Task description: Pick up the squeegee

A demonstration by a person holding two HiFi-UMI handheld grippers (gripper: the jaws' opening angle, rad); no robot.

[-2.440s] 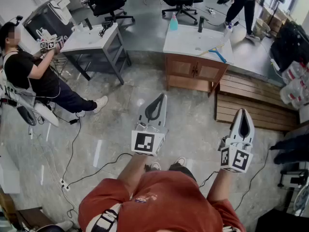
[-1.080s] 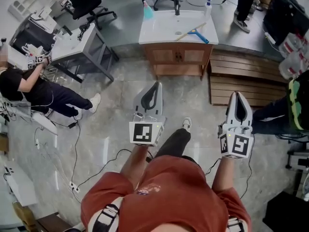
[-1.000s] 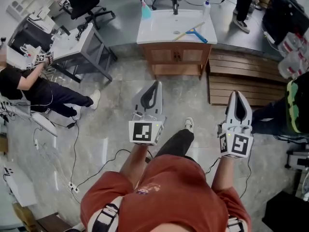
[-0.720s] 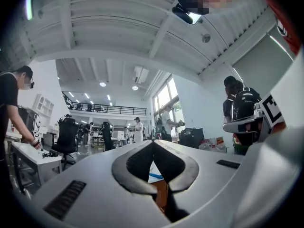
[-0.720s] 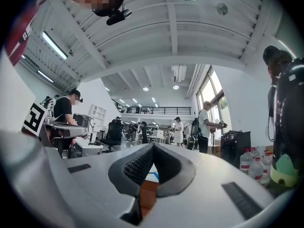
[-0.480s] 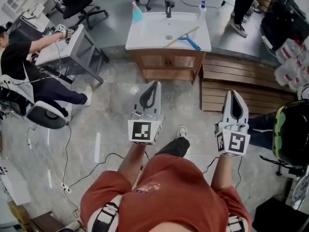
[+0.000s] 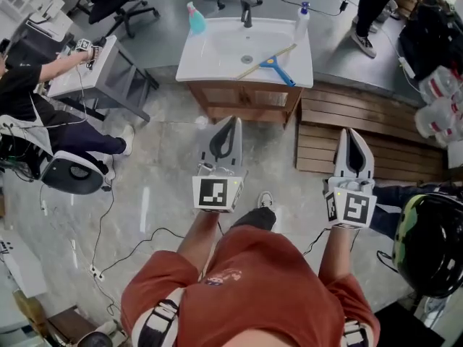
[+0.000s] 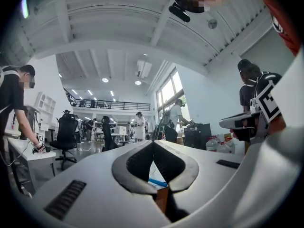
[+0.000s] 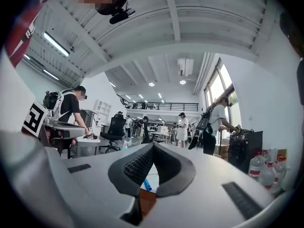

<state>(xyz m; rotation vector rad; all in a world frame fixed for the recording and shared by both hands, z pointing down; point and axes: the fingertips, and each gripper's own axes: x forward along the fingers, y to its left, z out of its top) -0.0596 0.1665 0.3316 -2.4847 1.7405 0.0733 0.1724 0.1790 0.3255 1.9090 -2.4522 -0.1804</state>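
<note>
Watch the teal spray bottle [image 7: 194, 19] at the upper-left corner of the white vanity top [image 7: 206, 62]: a wide reach could tip it. Right of the basin lies the squeegee [image 7: 270, 62], flat on that top in the upper centre of the head view. Its pale handle slants up to the right and its blue blade ends near the front edge. I judge that a nudge from closed tips would slide it into the basin or off the edge instead of lifting it. The slatted wooden platform [image 7: 376, 125] at the right could catch your foot. Your left gripper [image 7: 231, 121] has its tips pressed together with nothing between them, well short of the vanity. Your right gripper [image 7: 351, 133], lower right, is likewise fully closed and empty, touching nothing.
</note>
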